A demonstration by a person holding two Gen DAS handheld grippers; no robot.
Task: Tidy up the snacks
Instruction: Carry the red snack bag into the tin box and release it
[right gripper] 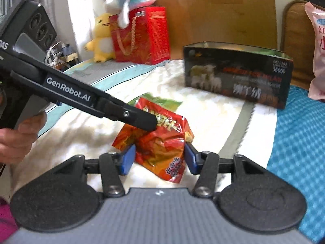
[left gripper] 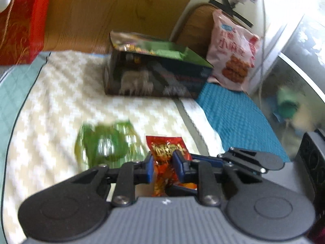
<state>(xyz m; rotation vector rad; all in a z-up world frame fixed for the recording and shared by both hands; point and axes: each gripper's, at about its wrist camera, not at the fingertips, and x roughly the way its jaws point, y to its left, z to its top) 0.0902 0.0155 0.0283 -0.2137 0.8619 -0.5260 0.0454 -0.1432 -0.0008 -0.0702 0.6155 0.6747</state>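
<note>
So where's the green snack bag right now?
The green snack bag lies flat on the white zigzag blanket, just left of the red snack packet held in the left gripper, nearer than the dark box.

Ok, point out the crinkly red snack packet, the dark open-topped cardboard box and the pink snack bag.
Crinkly red snack packet (right gripper: 162, 144), right wrist view, crumpled middle.
Dark open-topped cardboard box (right gripper: 237, 81), right wrist view, printed front.
Pink snack bag (left gripper: 233, 50), left wrist view, front panel.

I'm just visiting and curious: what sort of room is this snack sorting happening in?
Most likely a bedroom at home. The snacks lie on a quilted bedspread against a wooden headboard, and plush toys, a yellow one among them, sit at its edge beside a red gift bag.
</note>
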